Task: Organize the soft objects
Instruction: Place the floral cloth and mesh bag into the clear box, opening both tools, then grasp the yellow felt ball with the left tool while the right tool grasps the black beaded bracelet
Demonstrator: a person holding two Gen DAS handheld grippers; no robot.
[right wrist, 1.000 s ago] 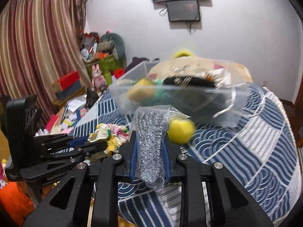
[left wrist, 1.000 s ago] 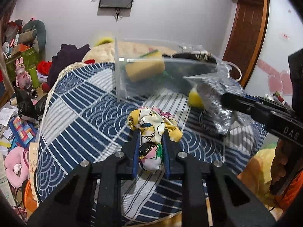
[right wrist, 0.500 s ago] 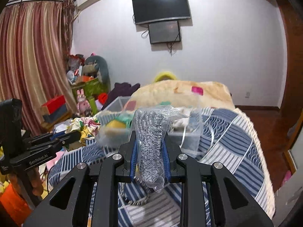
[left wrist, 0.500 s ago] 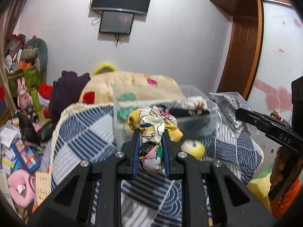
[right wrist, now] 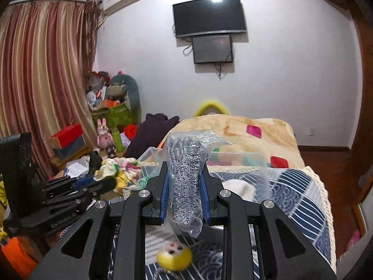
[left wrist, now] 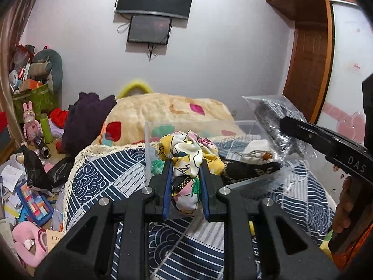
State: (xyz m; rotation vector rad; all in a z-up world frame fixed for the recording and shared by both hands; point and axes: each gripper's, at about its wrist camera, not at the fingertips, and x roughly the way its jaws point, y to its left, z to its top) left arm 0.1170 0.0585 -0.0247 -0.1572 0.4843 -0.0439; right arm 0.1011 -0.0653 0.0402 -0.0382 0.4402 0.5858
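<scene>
My left gripper [left wrist: 185, 163] is shut on a bunched yellow, white and pink floral cloth [left wrist: 188, 152], held up over the near side of a clear plastic box [left wrist: 149, 144] on the blue wave-pattern bedspread [left wrist: 107, 182]. My right gripper [right wrist: 184, 170] is shut on a grey knitted item in a clear plastic bag [right wrist: 186, 163], also raised above the box [right wrist: 235, 158]. In the left wrist view the bagged knit [left wrist: 275, 126] hangs over the box's right part. White and black soft things [left wrist: 254, 154] lie inside the box. A yellow soft ball [right wrist: 173, 257] lies on the bedspread below.
A cream blanket with coloured patches [left wrist: 167, 109] covers the bed behind the box. Toys, papers and boxes [left wrist: 28, 163] clutter the floor on the left. A dark purple garment [left wrist: 86, 119] is piled at the bed's left. A hand [left wrist: 347, 210] holds the right gripper's handle.
Both grippers have risen with their loads and tilted up, so the box now lies lower in view. The yellow ball has dropped toward the bottom of the right wrist view.
</scene>
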